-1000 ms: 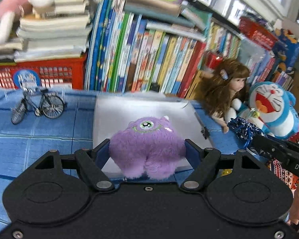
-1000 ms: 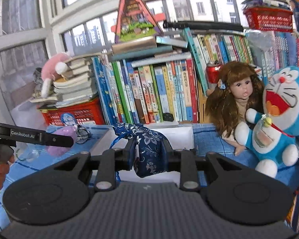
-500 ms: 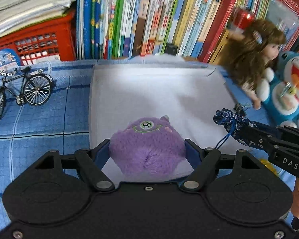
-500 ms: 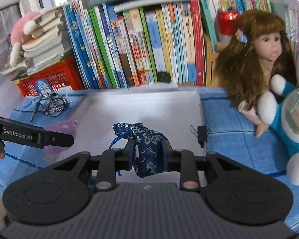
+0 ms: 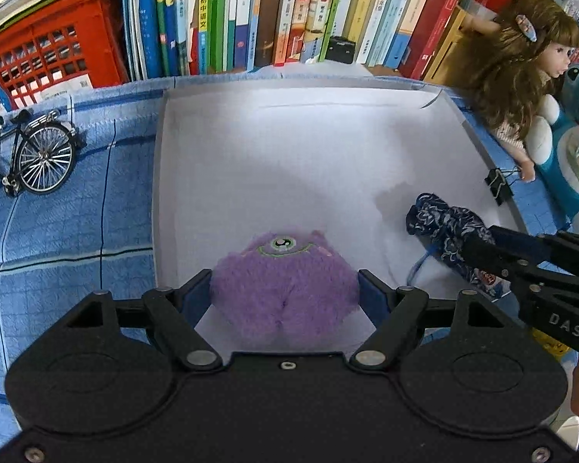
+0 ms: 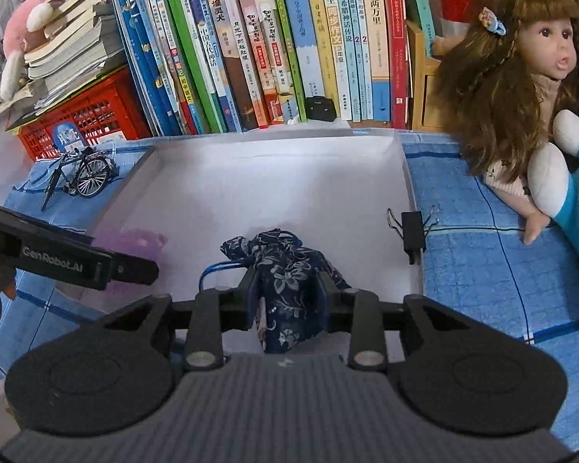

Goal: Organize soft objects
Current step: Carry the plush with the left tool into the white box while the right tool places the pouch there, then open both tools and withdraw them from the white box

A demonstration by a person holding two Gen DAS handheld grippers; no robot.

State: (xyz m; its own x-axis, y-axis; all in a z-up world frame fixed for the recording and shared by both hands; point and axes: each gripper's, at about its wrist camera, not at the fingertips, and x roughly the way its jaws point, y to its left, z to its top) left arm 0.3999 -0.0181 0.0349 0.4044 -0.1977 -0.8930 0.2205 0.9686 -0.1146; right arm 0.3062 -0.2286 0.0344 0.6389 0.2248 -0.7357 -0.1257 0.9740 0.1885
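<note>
Gripping purple plush [image 5: 285, 270], left claw [image 5: 284, 292]; right claw [image 6: 287, 294] just loosening round pouch [image 6: 281, 262] (over white tray [image 5: 289, 135], blue cloth [image 5: 58, 231]).

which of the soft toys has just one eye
The purple plush, sitting in the white tray between the left gripper's fingers. One green-ringed eye sits on its top; the doll and the blue cat plush have ordinary faces.

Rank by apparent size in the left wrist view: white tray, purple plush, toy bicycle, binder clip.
1. White tray
2. Purple plush, though nearness to the camera enlarges it
3. Toy bicycle, partly cut off
4. Binder clip
</note>
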